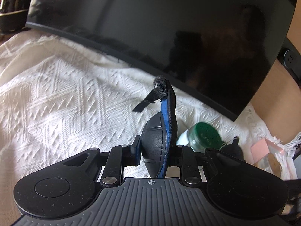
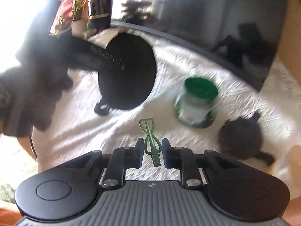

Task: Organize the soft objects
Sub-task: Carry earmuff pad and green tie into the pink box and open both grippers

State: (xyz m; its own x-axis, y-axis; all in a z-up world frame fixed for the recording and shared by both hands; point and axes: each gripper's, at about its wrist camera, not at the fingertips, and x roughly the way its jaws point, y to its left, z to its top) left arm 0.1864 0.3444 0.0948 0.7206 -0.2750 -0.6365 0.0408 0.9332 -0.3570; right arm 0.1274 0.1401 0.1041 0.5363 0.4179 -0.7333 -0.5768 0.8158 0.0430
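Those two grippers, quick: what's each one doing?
Left gripper: shut on the black padded eye mask.
Right gripper: open around the green clip, not pressing it.

Black padded eye mask (image 1: 157,146) w/ blue lining, clamped edge-on between pads of left hand-held gripper (image 1: 156,156), standing upright, velcro strap tip flopped over at top, off the white cloth. Small green wire clip (image 2: 150,141), thin, looped, btwn fingers of right hand-held gripper (image 2: 152,151); contact w/ pads unclear. Dark fuzzy pom-pom (image 2: 240,137) lying on cloth, fwd-right of right hand-held gripper.
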